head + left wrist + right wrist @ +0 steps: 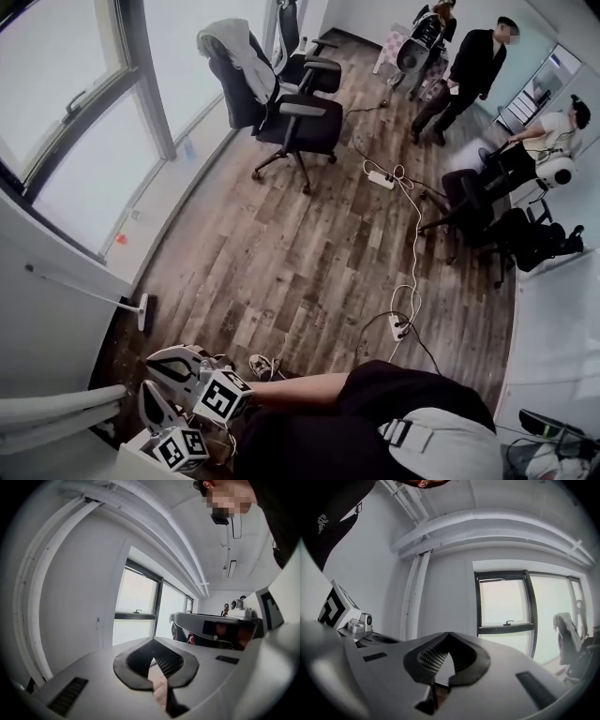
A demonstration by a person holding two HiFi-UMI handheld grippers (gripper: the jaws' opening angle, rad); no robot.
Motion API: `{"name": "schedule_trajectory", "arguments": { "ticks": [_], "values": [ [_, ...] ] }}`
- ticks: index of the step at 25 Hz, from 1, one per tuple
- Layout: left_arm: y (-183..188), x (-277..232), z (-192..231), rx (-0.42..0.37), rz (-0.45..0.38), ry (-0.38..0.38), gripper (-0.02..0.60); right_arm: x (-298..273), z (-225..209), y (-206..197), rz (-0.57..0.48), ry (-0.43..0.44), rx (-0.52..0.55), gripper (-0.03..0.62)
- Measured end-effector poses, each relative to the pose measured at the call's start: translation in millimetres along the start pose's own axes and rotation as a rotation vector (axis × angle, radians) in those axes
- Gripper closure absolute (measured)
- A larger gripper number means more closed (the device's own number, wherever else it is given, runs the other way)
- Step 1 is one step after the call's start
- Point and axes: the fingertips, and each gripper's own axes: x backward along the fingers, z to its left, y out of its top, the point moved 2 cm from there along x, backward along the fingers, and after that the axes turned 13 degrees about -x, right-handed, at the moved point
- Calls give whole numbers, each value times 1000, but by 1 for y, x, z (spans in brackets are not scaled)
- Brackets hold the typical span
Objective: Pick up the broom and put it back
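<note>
1. Jaws of the left gripper [151,645] are pressed together at the tips; nothing is between them; only a bit of brown floor shows through the gap lower down.
2. The right gripper [449,634] is the same; its jaws meet at the tips and hold nothing.
3. Both grippers have smooth, pale shells; each has a dark rim round the jaws with small ribbed pads [431,657] inside; each carries a cube with black and white squares.
4. In the head view the two grippers sit side by side at the bottom left; both point at the white wall [47,337]; the person's arm [300,389] reaches out to the right gripper.
5. The broom [84,286] is near the grippers, a little past them along the wall; it touches neither one.
6. The broom is a thin, pale, straight stick; in the head view its long line runs from high on the left down to the right; the top end looks to lean on the white wall; the small brush head [142,312] is at the low end, on the floor by the wall, below the window [75,187].
7. The floor [281,244] is made of brown wood planks; the window is big and bright with a dark frame.
8. Farther off stands a black office chair [300,122] with a grey jacket [239,47] hung over a seat back beside it; a white cable [412,234] snakes over the floor; some people [473,70] are at the far end of the room.
</note>
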Motion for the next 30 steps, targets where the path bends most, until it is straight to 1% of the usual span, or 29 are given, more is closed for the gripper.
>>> {"name": "schedule_trajectory", "arguments": {
  "ticks": [6, 10, 12, 15, 19, 23, 25, 28, 30],
  "values": [
    [-2, -26, 3, -5, 22, -12, 581, -15, -21, -3, 10, -9, -16, 572],
    [-10, -42, 10, 2, 24, -43, 581, -27, -25, -6, 23, -11, 2, 572],
    [-12, -52, 14, 7, 25, -59, 581, -33, -30, -9, 31, -28, 13, 572],
    [-8, -66, 26, 9, 5, -90, 581, -48, -36, -9, 40, -62, 15, 572],
    [-9, -76, 61, 24, -4, -95, 581, -81, -30, -9, 49, -81, 28, 572],
    [-11, -86, 108, 32, -12, -97, 581, -124, -20, -12, 68, -96, 39, 572],
    [-11, -88, 136, 46, -7, -80, 581, -148, -11, -14, 84, -95, 39, 572],
    [-19, -82, 184, 53, 4, -36, 581, -188, 11, -22, 92, -78, 37, 572],
    [-35, -79, 214, 50, 3, -20, 581, -215, 25, -36, 59, -58, 89, 572]
  ]
}}
